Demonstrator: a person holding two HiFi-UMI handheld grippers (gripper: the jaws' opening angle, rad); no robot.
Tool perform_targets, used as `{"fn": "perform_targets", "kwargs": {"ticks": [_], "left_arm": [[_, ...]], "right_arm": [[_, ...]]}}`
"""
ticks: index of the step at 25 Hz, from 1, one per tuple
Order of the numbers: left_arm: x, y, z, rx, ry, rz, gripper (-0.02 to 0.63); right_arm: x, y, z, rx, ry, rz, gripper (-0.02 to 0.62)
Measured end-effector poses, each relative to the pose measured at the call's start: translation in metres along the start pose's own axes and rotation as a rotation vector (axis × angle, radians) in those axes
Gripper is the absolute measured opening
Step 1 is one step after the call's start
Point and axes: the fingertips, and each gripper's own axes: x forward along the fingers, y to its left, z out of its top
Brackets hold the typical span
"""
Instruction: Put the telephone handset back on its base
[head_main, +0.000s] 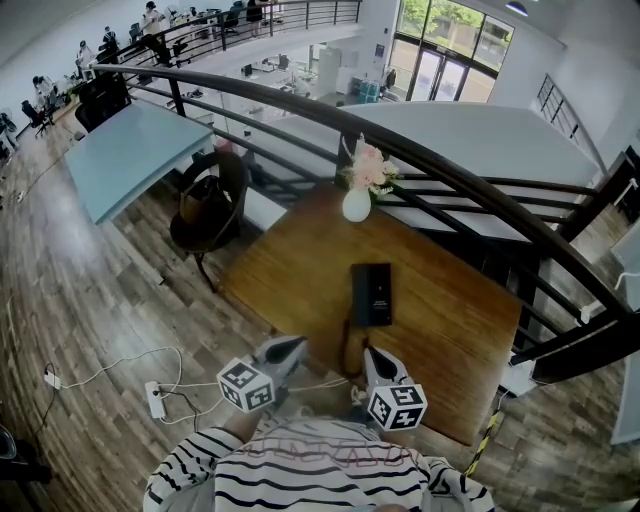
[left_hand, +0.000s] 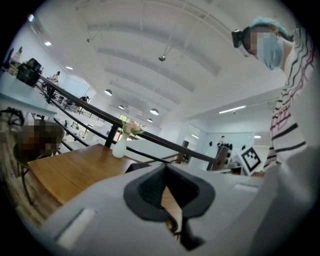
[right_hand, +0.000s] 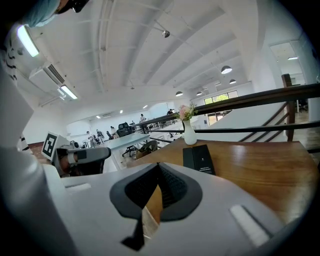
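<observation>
Both grippers are just hanging over the near edge of the tabletop (head_main: 455, 330), side by side and not holding anything. The left hand-held gripper (head_main: 292, 346) is clenched all the way, pads pressed together at the tips with nothing between them, and its own view (left_hand: 165, 169) shows the same. The right hand-held gripper (head_main: 372, 354) looks clenched too, tips touching and empty (right_hand: 159, 166).

The phone (head_main: 371, 294) lies flat on the wood straight ahead of both tips, closer to the right one and clear of either. From the right gripper view it's a black slab (right_hand: 199, 159) with a narrower strip along its left side, which might be the handset, but I can't tell if it's seated on the base. A thin cord (head_main: 344, 352) runs from the phone's near end back between the two grippers.

Further ahead, past the phone, a white vase (head_main: 357, 205) with pink flowers stands at the far edge, in front of a dark railing (head_main: 480, 185).
</observation>
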Motion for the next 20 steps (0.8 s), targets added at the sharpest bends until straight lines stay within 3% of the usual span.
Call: {"fn": "perform_targets", "kwargs": {"ticks": [20], "left_arm": [[0.012, -0.006, -0.004, -0.041, -0.010, 0.003, 0.002]], "right_arm": [[-0.005, -0.015, -0.003, 0.009, 0.018, -0.001, 0.000]]}}
